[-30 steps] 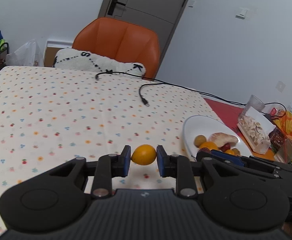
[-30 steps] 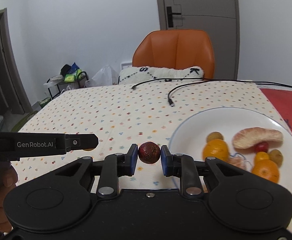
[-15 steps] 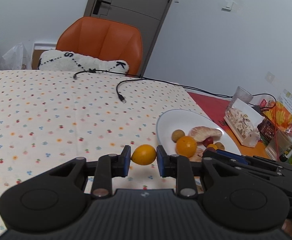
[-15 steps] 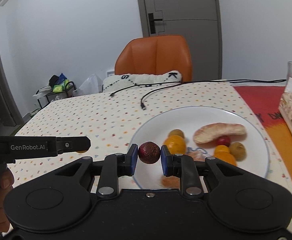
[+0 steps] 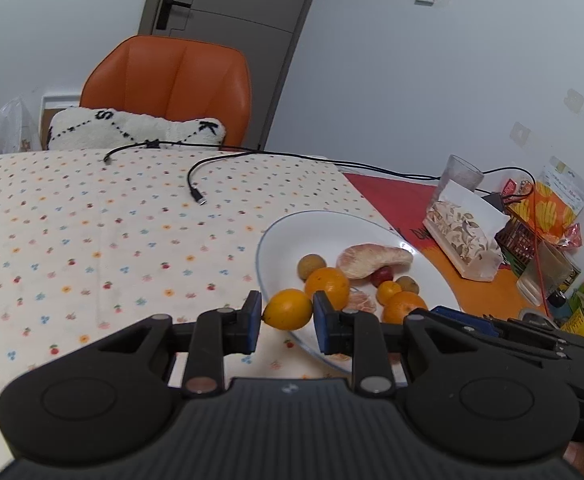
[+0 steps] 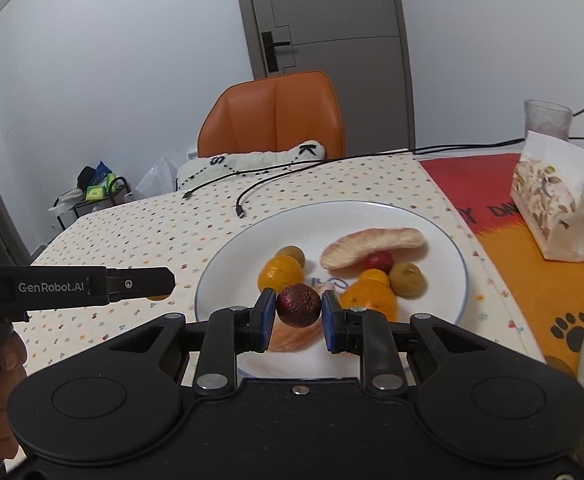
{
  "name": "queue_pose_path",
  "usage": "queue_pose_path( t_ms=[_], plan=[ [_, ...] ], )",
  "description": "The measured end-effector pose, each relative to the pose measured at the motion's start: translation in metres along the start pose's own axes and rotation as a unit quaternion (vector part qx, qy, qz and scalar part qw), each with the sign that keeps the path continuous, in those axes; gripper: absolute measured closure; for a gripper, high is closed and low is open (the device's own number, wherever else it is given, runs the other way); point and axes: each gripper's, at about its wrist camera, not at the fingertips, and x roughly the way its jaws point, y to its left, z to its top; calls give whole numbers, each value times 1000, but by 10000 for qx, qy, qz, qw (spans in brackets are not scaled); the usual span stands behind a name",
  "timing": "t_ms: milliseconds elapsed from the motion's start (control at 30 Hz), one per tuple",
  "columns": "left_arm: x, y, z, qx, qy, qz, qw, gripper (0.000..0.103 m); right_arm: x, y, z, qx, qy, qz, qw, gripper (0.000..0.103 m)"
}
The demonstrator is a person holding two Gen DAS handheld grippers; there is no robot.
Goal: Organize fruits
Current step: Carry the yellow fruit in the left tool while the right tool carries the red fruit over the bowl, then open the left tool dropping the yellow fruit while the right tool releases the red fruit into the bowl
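Two round fruits, smooth yellow lemon (image 5: 287, 314) and dark rough-skinned fruit (image 6: 298, 305), sit clamped.

Glossy white plate (image 6: 448, 240) on matt dotted cloth (image 5: 72, 240); smooth orange leather-look chair (image 5: 172, 76).

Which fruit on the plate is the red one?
The small red fruit tucked under the peeled pomelo segment on the white plate; the other loose fruits there are orange or olive-brown.

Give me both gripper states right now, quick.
Left gripper: shut on the yellow-orange citrus fruit.
Right gripper: shut on the dark red fruit.
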Motion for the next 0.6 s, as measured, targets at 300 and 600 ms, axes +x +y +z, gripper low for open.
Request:
queue_pose_path(
  t_ms=[300, 600],
  plan=[
    [7, -14, 4, 117, 15, -54, 9999, 77, -10, -21, -4, 201, -95, -83, 9997, 74],
    [3, -19, 7, 142, -102, -12, 9998, 73, -13, -31, -6, 338, -134, -86, 9993, 74]
  ],
)
